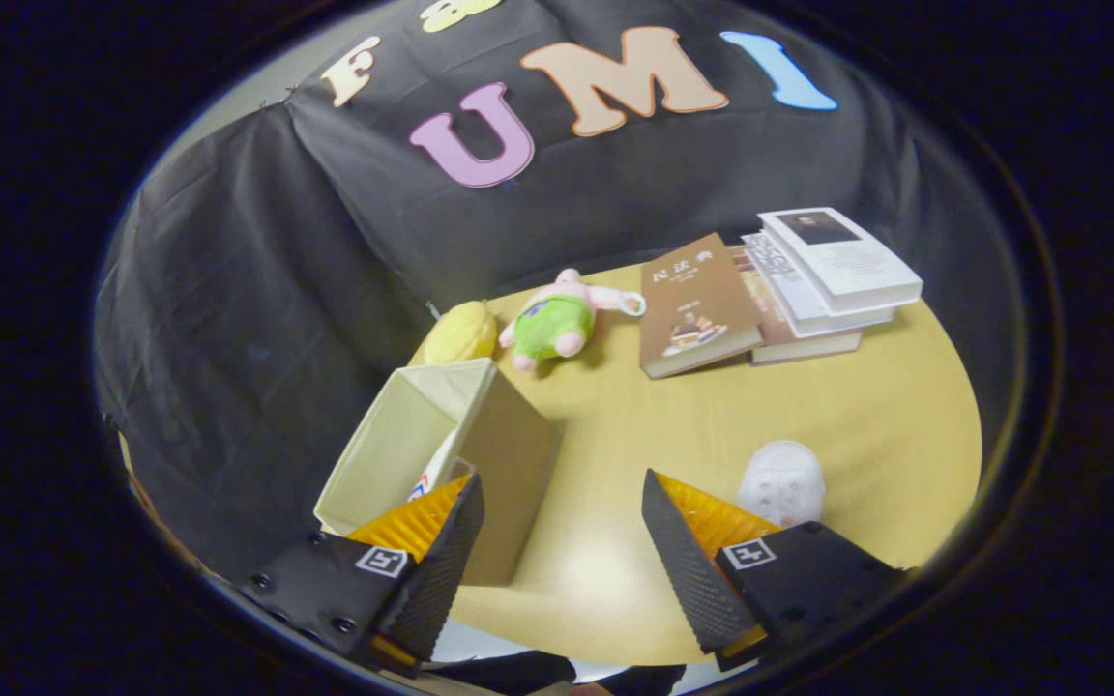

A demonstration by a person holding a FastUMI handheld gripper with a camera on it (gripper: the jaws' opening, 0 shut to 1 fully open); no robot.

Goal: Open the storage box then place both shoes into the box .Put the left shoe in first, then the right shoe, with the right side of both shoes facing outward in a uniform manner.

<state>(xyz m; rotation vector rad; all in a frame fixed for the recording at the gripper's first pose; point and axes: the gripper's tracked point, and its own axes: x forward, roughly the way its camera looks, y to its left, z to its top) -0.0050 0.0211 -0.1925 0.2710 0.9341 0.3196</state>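
The hand-held gripper [557, 527] hangs above the table [808, 425] with its two fingers spread wide and nothing between them but bare tabletop. The left finger [431, 541] sits over the near corner of the storage box [509, 454], a beige fabric box standing open-topped just ahead of that finger; whether the finger touches the box wall cannot be told. Inside the box, close to the left fingertip, part of a white shoe with red and blue markings [433, 471] shows against the inner wall. Just beyond the right finger [688, 551], a second white shoe [782, 481] lies on the table with its pale sole turned up, apart from the box. Farther ahead, past the box, a yellow plush item [461, 332] rests at the table's far edge, and beside it lies a pink plush toy in green clothing [555, 319]. To the right of those, well beyond the right finger, a brown book [697, 304] leans against a stack of books [833, 275].
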